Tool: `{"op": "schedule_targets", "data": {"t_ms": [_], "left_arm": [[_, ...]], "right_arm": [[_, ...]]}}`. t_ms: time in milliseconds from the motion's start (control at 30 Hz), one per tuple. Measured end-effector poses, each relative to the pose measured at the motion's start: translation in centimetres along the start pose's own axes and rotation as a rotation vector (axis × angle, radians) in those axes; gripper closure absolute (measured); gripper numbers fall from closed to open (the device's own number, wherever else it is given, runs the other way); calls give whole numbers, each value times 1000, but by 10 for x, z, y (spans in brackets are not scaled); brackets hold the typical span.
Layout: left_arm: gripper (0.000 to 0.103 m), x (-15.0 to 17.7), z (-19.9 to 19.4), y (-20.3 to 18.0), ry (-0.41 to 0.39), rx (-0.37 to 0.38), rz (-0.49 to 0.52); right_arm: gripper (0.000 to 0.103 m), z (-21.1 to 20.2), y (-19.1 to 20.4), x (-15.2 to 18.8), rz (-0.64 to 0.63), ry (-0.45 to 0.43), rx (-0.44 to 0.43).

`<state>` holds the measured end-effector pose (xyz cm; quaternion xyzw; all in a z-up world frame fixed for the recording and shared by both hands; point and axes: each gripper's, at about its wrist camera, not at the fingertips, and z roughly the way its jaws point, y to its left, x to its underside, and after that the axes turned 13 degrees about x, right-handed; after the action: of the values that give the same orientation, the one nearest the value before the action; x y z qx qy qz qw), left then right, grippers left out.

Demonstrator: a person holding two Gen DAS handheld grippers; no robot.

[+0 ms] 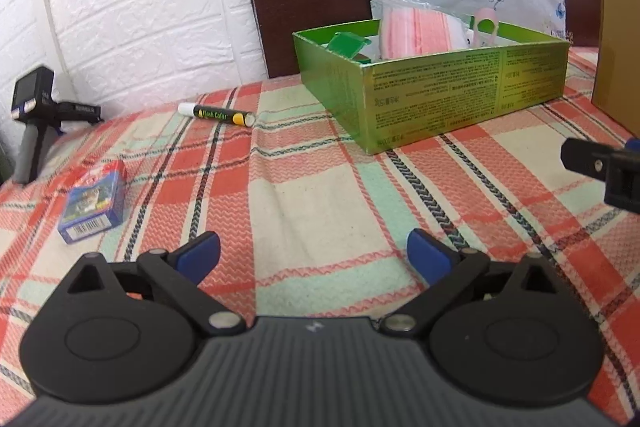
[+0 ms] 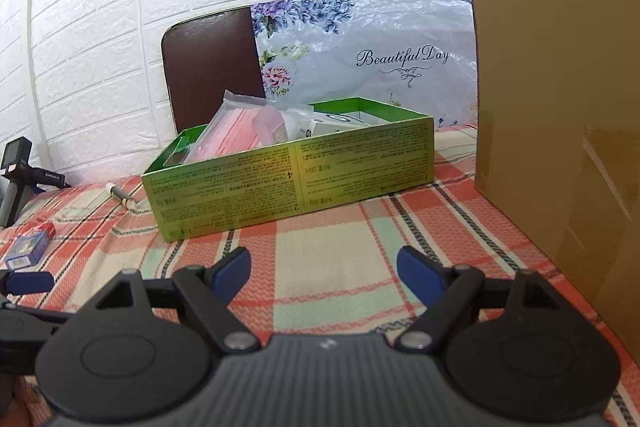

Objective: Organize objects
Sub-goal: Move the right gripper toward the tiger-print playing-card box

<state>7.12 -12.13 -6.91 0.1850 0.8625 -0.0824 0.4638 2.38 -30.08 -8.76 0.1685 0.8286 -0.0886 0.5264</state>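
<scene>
left gripper (image 1: 313,254) spread, empty | right gripper (image 2: 323,273) spread, empty | marker (image 1: 218,114) and small blue box (image 1: 93,203) lie outside green box (image 1: 460,95) | risk: round marker may roll off when pinched

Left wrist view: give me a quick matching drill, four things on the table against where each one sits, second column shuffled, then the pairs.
Things:
1. marker pen
2. small blue card box
3. green box
4. pink packet

Places:
A. inside the green box
B. near left on the checked cloth, closest to the left gripper
C. far right, in front of the chair back
D. lying flat on the cloth between the card box and the green box

Pairs: 1-D, 2-B, 3-C, 4-A
</scene>
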Motion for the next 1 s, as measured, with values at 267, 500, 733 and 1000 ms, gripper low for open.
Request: {"op": "schedule_targets", "data": {"t_ms": [267, 500, 733, 1000], "left_arm": [[0, 2, 2, 10, 13, 37, -66], [0, 3, 0, 15, 20, 44, -86], [0, 7, -7, 35, 32, 52, -104], [0, 16, -22, 84, 38, -19, -147]], "right_arm": [[19, 3, 1, 0, -15, 15, -1], [18, 3, 2, 0, -21, 22, 6], [17, 7, 6, 0, -48, 44, 13], [17, 13, 16, 1, -104, 94, 28]]}}
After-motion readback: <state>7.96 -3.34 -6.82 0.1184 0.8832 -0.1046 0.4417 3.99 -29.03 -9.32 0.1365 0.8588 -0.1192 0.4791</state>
